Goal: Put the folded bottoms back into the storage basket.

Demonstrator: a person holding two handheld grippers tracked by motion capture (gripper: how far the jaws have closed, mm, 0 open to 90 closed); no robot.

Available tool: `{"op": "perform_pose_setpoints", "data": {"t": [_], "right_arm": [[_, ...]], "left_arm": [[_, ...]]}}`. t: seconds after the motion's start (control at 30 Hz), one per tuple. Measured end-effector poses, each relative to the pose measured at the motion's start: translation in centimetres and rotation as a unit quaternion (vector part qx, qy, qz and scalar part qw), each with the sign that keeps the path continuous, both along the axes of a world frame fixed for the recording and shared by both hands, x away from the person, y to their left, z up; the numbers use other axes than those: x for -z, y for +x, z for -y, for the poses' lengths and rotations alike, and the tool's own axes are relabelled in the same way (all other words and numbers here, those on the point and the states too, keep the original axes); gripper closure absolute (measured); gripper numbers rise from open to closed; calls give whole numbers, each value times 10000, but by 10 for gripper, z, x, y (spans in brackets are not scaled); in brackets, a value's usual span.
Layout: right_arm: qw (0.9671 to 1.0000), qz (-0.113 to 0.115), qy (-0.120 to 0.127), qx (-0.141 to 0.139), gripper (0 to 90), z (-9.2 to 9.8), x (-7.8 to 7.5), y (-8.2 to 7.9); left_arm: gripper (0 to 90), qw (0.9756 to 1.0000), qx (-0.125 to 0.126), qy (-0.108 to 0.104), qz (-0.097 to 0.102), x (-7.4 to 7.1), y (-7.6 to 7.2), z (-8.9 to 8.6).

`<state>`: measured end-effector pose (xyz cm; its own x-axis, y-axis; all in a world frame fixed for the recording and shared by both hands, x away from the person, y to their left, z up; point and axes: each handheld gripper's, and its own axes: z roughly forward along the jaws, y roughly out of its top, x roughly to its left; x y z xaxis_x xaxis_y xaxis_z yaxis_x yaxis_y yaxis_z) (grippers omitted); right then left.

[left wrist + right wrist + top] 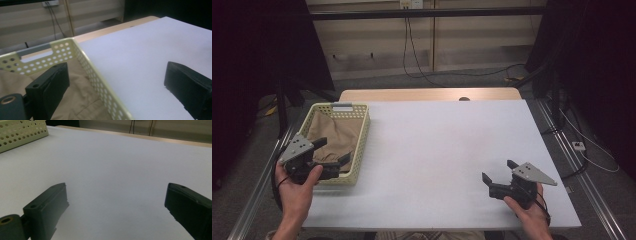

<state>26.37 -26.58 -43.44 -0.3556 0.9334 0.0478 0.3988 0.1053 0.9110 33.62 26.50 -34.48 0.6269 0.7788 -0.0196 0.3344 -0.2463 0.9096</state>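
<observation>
Tan cloth (333, 134) is lying crumpled inside the pale yellow perforated basket (360, 150), which is sitting at the left edge of the white table (437, 150). The left gripper (333, 151) is hovering over the basket's near right corner with its jaws spread wide and gripping nothing; in the left gripper view one jaw is hanging above the cloth (82, 100) and the other above the bare tabletop, straddling the basket wall (100, 82). The right gripper (498, 170) is resting low over the table's near right part, well apart from the basket, its jaws likewise gaping and empty.
</observation>
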Motion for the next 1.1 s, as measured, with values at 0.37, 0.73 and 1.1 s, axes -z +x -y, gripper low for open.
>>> {"op": "perform_pose_setpoints", "data": {"t": [0.37,0.73,1.1], "right_arm": [[10000,-15,1,-10,46,0,0,0],[10000,-7,-1,-64,45,-1,0,0],[10000,-11,-7,-60,45,-1,0,0]], "left_arm": [[61,9998,172,-19,67,-2,6,24],[66,9992,386,-97,1,3,10,49],[66,9985,544,-30,-74,7,15,74]]}}
